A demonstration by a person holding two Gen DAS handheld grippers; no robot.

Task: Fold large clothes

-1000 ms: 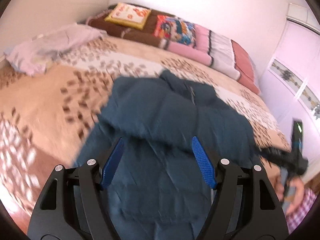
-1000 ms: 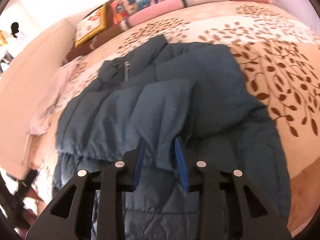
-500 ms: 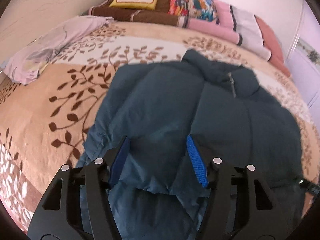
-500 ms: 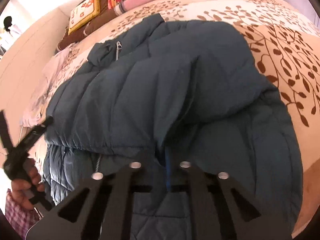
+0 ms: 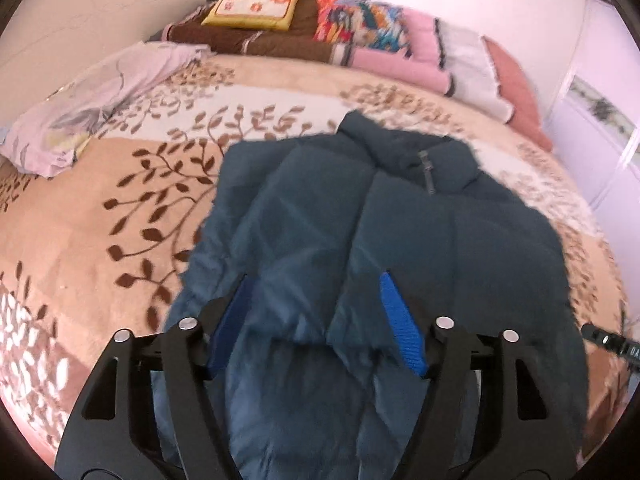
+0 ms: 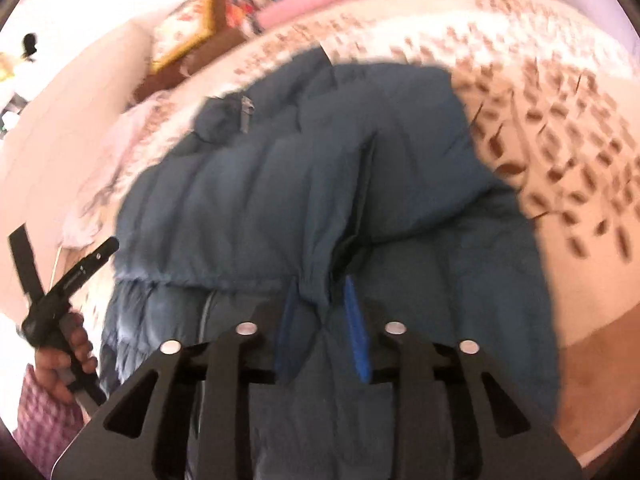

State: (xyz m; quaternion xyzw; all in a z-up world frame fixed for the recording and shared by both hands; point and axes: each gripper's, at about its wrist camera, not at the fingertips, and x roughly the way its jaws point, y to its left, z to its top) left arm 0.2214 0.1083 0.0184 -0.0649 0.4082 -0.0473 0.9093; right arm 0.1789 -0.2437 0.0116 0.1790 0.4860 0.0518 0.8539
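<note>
Downward-tilted, both grippers over the jacket: left gripper opening wide, right gripper opening narrowly astride a cuff.

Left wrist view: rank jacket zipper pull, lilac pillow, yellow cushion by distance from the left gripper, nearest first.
From the left gripper:
1. Jacket zipper pull, just ahead at the collar, slightly right.
2. Lilac pillow, far left, by the wall.
3. Yellow cushion, at the head of the bed, left of centre.

Bright daylight, blown-out glare top of both views, heavy motion blur right wrist, fisheye warp w/ dark corners
</note>
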